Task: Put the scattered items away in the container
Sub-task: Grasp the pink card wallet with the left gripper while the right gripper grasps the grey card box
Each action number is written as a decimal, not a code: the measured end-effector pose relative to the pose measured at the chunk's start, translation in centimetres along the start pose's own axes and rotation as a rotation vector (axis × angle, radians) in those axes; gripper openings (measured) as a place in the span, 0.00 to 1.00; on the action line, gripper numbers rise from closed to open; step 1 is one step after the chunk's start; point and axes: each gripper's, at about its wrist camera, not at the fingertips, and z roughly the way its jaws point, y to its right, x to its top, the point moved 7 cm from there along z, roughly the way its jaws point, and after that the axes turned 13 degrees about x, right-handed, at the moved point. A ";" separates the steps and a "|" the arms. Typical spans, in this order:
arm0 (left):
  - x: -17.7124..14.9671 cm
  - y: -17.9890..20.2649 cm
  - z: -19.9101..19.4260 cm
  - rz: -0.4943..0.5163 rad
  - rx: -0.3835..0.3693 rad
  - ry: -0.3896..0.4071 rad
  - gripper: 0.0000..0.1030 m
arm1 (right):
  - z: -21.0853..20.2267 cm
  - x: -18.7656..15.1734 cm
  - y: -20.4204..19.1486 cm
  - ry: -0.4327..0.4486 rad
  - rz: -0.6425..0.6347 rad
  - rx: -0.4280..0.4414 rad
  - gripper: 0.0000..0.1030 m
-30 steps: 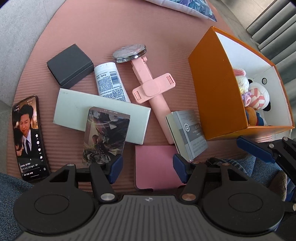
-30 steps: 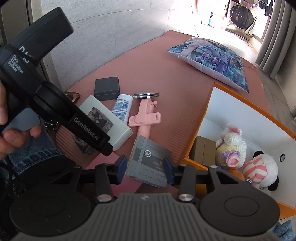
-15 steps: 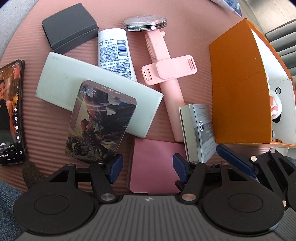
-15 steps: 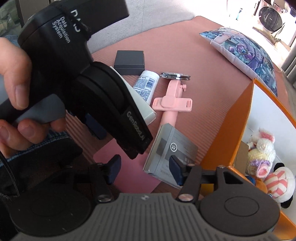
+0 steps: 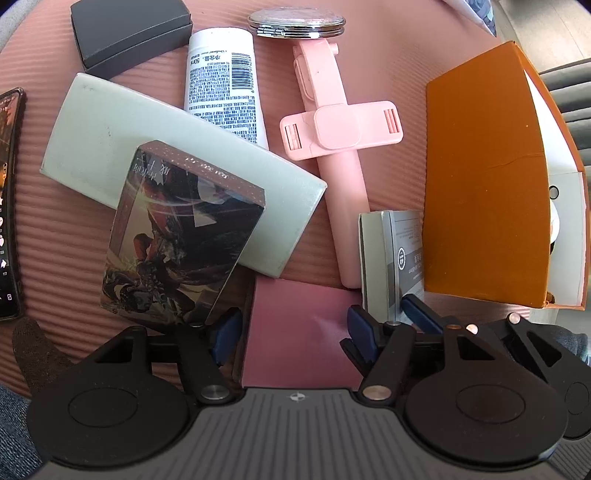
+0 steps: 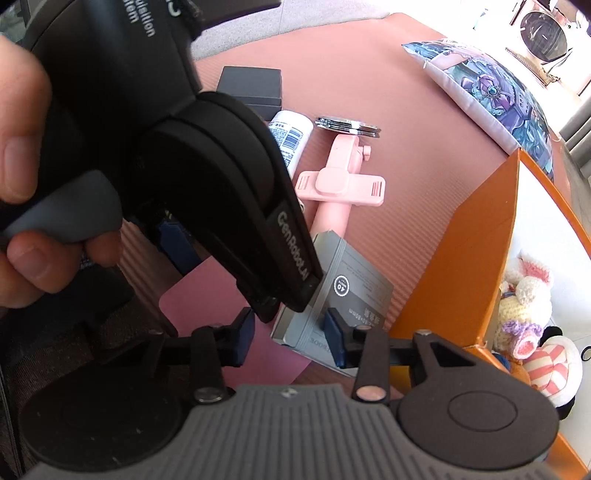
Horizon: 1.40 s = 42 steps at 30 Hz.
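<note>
The orange box (image 5: 480,184) with a white inside stands at the right; plush toys (image 6: 528,306) lie in it. My left gripper (image 5: 291,332) is open, low over a flat pink pad (image 5: 299,332), with a dark picture card box (image 5: 177,236) by its left finger. My right gripper (image 6: 288,332) is open beside the grey packet (image 6: 351,291), which leans by the orange box (image 6: 461,258); the packet also shows in the left wrist view (image 5: 388,254). The left gripper's body hides much of the right wrist view.
On the pink mat lie a pale green flat box (image 5: 147,147), a white tube (image 5: 221,81), a pink selfie stick (image 5: 332,140), a round compact mirror (image 5: 295,22), a black box (image 5: 125,33) and a phone (image 5: 7,206). A printed pillow (image 6: 491,92) lies far back.
My left gripper has moved forward and down toward the pink pad and card box. My right gripper has opened wider and closed in on the grey packet.
</note>
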 end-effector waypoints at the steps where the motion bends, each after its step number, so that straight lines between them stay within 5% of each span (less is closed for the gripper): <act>1: 0.0 0.0 -0.1 -0.001 -0.011 0.001 0.74 | -0.3 -0.1 -0.1 0.007 0.000 0.001 0.34; 4: -0.1 -0.1 -0.5 -0.003 -0.014 0.014 0.72 | -0.9 -0.4 -0.2 0.019 0.010 0.007 0.29; 5: 0.0 -0.3 -0.8 -0.010 -0.004 0.032 0.69 | -1.0 -0.5 -0.1 0.021 0.014 -0.002 0.12; 14: -0.2 -0.8 -1.6 -0.031 -0.050 0.044 0.69 | -3.8 -1.4 1.0 0.081 0.116 0.006 0.04; 23: 0.3 -0.4 -2.0 -0.013 -0.049 0.096 0.54 | -4.4 -2.2 1.0 0.080 0.130 0.023 0.06; 26: 0.2 -0.2 -2.6 0.011 -0.049 0.126 0.51 | -4.3 -2.0 1.4 0.089 0.128 0.024 0.13; 29: 0.2 -0.3 -3.0 0.010 -0.067 0.144 0.46 | -4.6 -1.6 0.9 0.097 0.124 0.024 0.36; 37: -1.7 0.3 -6.4 -0.006 -0.230 0.195 0.30 | -3.9 -0.6 1.0 0.090 0.105 0.055 0.41; 42: -0.9 1.9 -6.6 0.034 -0.215 0.216 0.30 | -5.1 -0.4 0.2 0.114 0.120 0.123 0.41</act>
